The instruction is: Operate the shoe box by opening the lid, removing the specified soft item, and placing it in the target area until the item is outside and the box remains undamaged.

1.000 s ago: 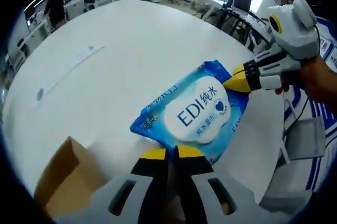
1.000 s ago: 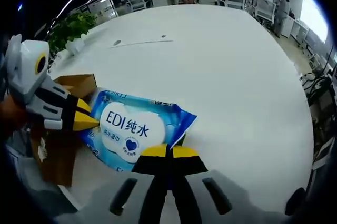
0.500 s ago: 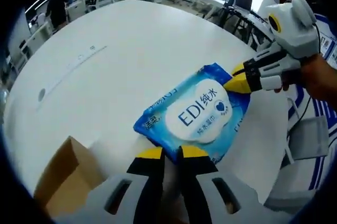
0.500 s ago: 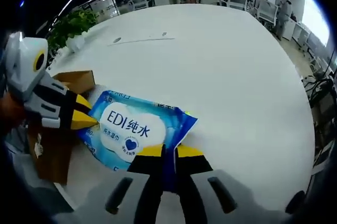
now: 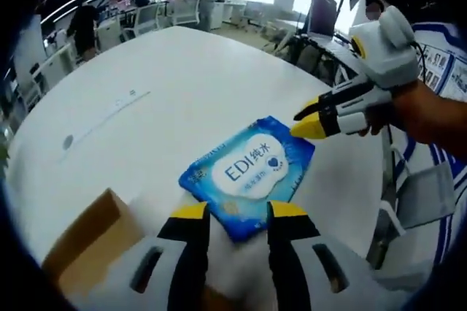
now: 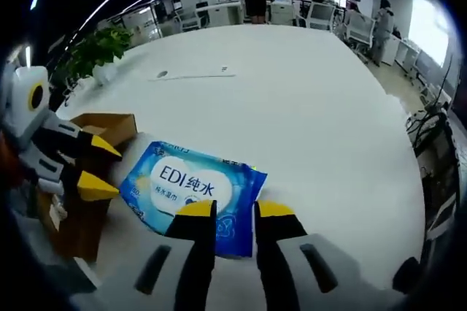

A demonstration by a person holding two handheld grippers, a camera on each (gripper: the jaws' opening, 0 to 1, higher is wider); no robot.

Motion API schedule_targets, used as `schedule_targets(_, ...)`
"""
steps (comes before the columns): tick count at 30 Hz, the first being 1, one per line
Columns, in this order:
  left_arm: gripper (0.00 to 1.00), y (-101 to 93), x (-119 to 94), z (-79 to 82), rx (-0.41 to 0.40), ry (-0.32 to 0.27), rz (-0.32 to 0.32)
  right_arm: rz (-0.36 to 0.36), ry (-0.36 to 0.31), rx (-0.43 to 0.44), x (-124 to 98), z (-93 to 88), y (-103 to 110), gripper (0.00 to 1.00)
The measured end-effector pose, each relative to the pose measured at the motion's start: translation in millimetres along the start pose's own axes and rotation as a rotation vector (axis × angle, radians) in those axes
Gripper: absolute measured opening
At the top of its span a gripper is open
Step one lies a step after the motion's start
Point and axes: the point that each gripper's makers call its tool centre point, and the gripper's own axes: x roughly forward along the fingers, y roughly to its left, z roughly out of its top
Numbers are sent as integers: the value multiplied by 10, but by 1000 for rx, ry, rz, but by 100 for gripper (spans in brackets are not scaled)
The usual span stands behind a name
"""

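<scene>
"EDI 纯水" on blue wipes pack

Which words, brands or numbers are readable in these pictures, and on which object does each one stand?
"EDI纯水": large blue letters on the white oval label of the blue wet wipes pack, lying on the white table; it reads the same in the right gripper view.
Smaller line under it on the label: too small to read surely.
White characters along the pack's edge: blurred.
Cardboard box: no readable text.

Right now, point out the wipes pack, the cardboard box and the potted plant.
wipes pack (image 6: pixel 186 183), right gripper view, white label.
cardboard box (image 6: pixel 109 123), right gripper view, open top rim.
potted plant (image 6: pixel 95 42), right gripper view, leaves.
</scene>
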Motion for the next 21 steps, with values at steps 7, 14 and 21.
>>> schedule_targets(7,32,-32,-183,-142,-10,2,-5,-23,-21,3,-258,-46,116,22)
schedule_targets(14,33,-143,-431,-148,18,-29,-12,-52,-28,7,-516,-143,214,24)
schedule_targets(21,33,-176,-736,-247,29,-52,-6,-69,-46,10,-731,-157,356,24)
